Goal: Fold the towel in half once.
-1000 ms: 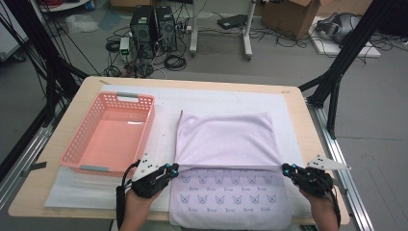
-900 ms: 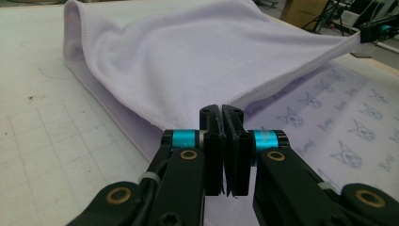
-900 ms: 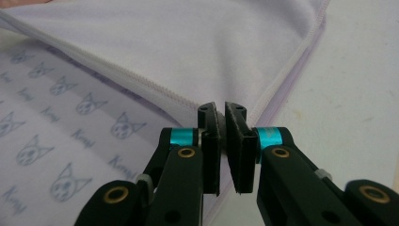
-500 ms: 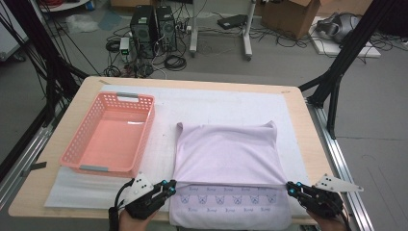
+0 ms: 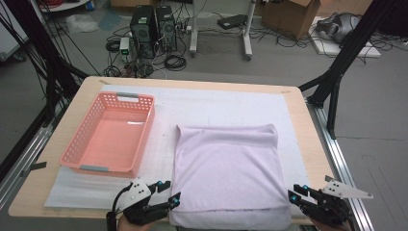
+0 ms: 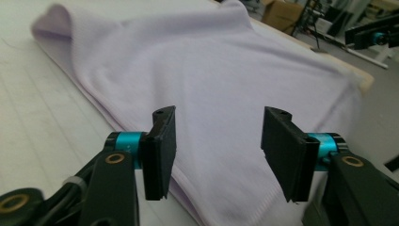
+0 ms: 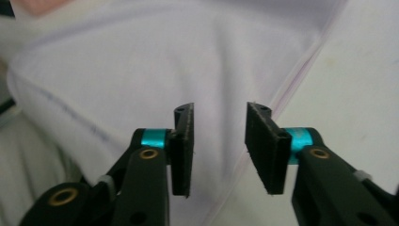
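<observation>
A pale lilac cloth lies folded flat on the white mat, its near edge at the table's front. My left gripper sits at the cloth's near left corner. Its jaws have just been opening and stand apart over the cloth, with nothing pinched between them. My right gripper is at the near right corner. Its jaws have also just been opening and hang apart above the cloth's hem, gripping nothing. The left gripper and the right gripper each show a clear gap between the pads.
A pink plastic basket stands on the mat to the left of the cloth, with nothing in it. The wooden table ends just right of the cloth. Computers, cables and boxes sit on the floor beyond.
Both grippers pulled the cloth's upper layer toward the near edge, covering the printed layer beneath. They have since let go of it and their jaws have opened.
</observation>
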